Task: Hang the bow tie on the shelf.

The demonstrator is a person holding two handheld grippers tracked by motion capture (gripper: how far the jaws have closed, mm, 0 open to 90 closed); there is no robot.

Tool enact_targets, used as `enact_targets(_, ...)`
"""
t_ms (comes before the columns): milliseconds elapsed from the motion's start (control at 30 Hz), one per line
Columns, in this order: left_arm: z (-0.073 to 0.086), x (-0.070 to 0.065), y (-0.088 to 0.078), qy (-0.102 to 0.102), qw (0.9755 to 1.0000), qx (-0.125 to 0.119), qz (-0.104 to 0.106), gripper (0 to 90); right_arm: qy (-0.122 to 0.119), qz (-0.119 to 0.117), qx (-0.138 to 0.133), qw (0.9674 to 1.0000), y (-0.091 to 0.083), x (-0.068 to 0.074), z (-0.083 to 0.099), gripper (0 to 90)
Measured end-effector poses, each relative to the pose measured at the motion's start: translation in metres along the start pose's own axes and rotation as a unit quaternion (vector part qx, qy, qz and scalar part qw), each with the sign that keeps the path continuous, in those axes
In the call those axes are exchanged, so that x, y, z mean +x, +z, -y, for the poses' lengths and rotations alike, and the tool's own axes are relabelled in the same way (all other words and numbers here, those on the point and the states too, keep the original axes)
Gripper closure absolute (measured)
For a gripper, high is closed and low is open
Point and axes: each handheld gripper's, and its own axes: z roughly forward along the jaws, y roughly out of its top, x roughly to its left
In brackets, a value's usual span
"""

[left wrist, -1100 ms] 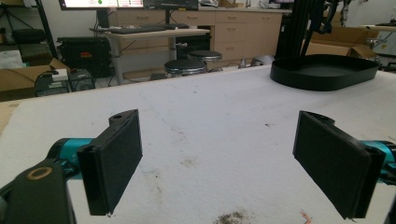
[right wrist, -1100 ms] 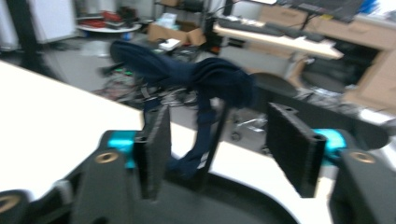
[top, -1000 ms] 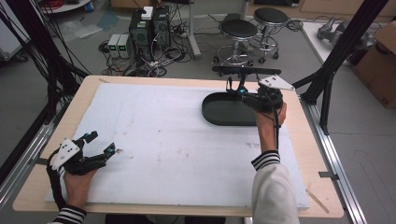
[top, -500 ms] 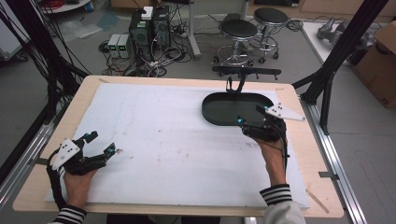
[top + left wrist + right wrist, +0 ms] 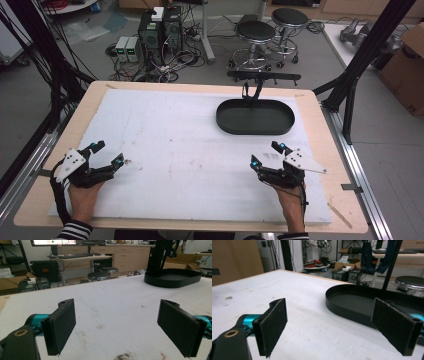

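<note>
Your right claw (image 5: 266, 155) has pulled back from the black oval tray (image 5: 255, 117) over the past second. Before, it reached over the tray at the far right of the bench (image 5: 165, 145); now it rests near the front edge, well apart from the tray, with its jaws spread wide and nothing between them. The tray lies empty on the white mat, its rim bare, so whatever you were doing at the tray looks finished or paused, and both hands seem to be in a resting pose.

Your left claw (image 5: 109, 154) has not moved. It sits at the front left corner, jaws wide open, holding nothing.

The high view gives the whole layout: both hands at the near edge, the tray far right, and a small black stand (image 5: 251, 91) just behind the tray at the back of the bench.

The right claw's view (image 5: 337, 325) looks low across the mat and shows the tray (image 5: 354, 302) near, just beyond the jaws, with its shallow inside empty.

The left claw's view (image 5: 117, 325) shows the tray (image 5: 172, 277) far off to the upper right. Brown specks (image 5: 122, 356) mark the mat between the jaws.
</note>
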Motion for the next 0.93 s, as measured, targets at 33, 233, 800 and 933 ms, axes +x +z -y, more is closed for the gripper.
enact_targets(33, 0.0, 0.0, 0.0, 0.0, 1.0, -0.001, 0.0, 15.6, -0.001, 0.002, 0.002, 1.0, 0.0, 0.0, 0.004, 12.5)
enact_targets(233, 0.0, -0.001, 0.0, -0.001, 1.0, -0.002, -0.001, 15.6, -0.008, 0.006, 0.009, 0.9999, -0.001, 0.0, 0.025, 12.4)
enact_targets(800, 0.0, -0.001, 0.0, 0.0, 1.0, 0.0, -0.002, 15.6, -0.013, 0.023, -0.022, 0.9994, -0.007, -0.001, 0.04, 12.2)
enact_targets(933, 0.0, -0.001, 0.0, 0.0, 1.0, -0.001, -0.001, 15.6, -0.011, 0.023, -0.025, 0.9994, -0.008, -0.001, 0.041, 11.8)
